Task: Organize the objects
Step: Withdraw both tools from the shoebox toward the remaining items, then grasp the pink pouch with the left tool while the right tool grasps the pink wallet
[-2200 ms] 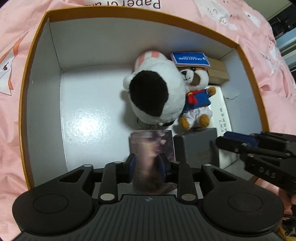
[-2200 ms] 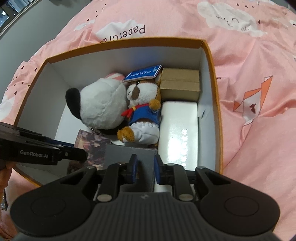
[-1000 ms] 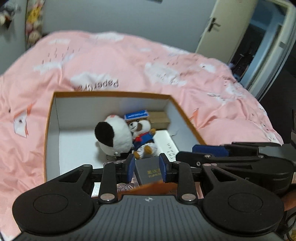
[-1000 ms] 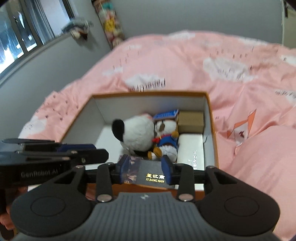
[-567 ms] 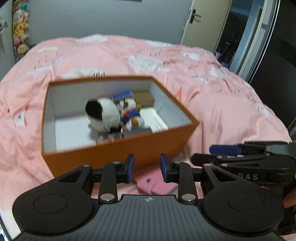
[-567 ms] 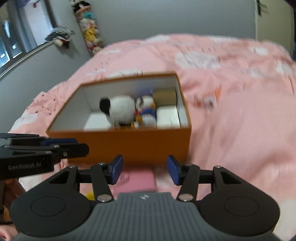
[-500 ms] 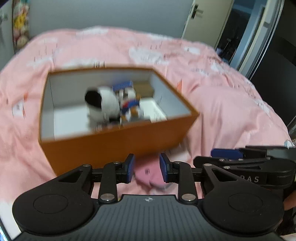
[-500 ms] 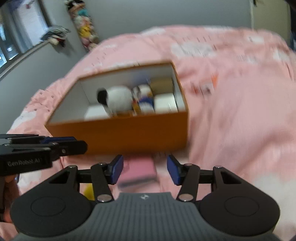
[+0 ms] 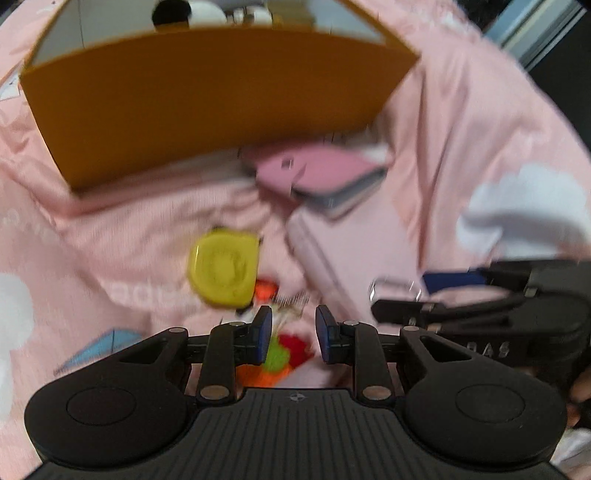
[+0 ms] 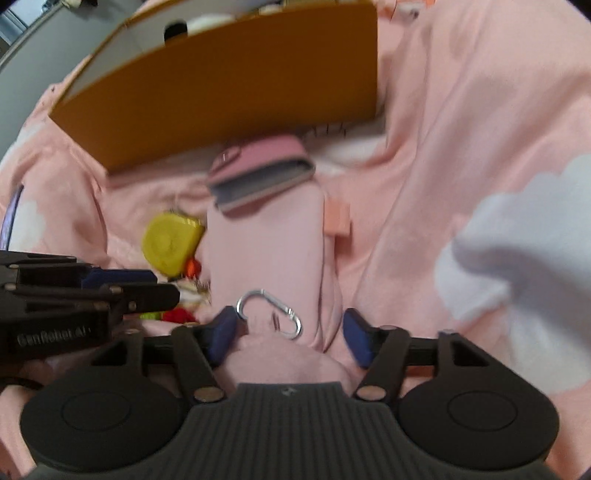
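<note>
Pink bed cover (image 10: pixel 461 110) carries the pink pouch (image 10: pixel 266 251), lying lengthwise ahead between the right tongs (image 10: pixel 290 338), opening and empty; left tongs (image 9: pixel 293 334), narrowing, hold nothing.

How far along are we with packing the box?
Plush toys already sit in the orange box. Nothing is gripped: the right tool, jaws just opening, straddles the pink pouch; the left tool, jaws just narrowing, hovers over a colourful trinket. Left on the bed: pouch, trinket, yellow round case and pink wallet.
</note>
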Demonstrator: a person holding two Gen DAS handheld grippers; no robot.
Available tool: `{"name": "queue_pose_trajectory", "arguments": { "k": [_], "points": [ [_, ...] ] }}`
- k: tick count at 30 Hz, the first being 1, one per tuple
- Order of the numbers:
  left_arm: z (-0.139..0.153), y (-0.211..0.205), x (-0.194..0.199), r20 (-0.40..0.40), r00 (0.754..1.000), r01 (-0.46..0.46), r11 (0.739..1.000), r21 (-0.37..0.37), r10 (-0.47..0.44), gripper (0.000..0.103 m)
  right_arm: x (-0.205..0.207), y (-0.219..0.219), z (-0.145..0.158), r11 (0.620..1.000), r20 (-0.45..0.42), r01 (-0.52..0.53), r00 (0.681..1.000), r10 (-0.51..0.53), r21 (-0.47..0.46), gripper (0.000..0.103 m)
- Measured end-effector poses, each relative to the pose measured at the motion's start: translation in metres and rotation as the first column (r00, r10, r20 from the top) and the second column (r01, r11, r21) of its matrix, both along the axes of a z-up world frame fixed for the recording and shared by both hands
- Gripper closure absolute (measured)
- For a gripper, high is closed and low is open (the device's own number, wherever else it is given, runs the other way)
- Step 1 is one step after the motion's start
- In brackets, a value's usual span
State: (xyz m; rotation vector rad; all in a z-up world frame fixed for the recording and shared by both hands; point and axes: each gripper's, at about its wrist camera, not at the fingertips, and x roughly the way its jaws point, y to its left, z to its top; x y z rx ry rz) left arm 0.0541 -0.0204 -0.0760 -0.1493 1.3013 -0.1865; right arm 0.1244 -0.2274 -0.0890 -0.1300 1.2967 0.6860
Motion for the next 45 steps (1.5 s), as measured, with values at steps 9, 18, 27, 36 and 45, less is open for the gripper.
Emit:
{"name": "queue_pose_trajectory", "arguments": {
  "k": [9,18,27,36,45],
  "points": [
    [-0.004,0.002,-0.018,-0.028,1.0,0.001,0.998,0.069,0.001,0.075,-0.012,0.019,-0.014,0.994,-0.033,-0.097,0.995,0.095,-0.048,0.027],
    [0.01,0.007,-0.022,0.045,0.999,-0.028,0.999,0.039,0.026,0.076,-0.022,0.015,0.009,0.996,0.096,-0.086,0.991,0.089,-0.038,0.041],
    [0.036,0.007,-0.026,0.212,0.977,-0.019,1.0,0.002,0.018,0.076,-0.028,0.002,0.058,0.992,0.32,-0.047,0.947,0.009,0.113,0.049],
    [0.046,0.015,-0.025,0.286,0.958,-0.013,0.999,-0.039,0.024,0.064,-0.002,0.032,0.064,0.965,0.249,-0.047,0.968,-0.019,0.257,0.051],
    [0.037,0.016,-0.002,0.323,0.946,-0.021,1.0,-0.005,0.022,0.059,0.015,0.052,0.059,0.945,0.267,-0.028,0.961,-0.064,0.325,0.047]
  ]
}}
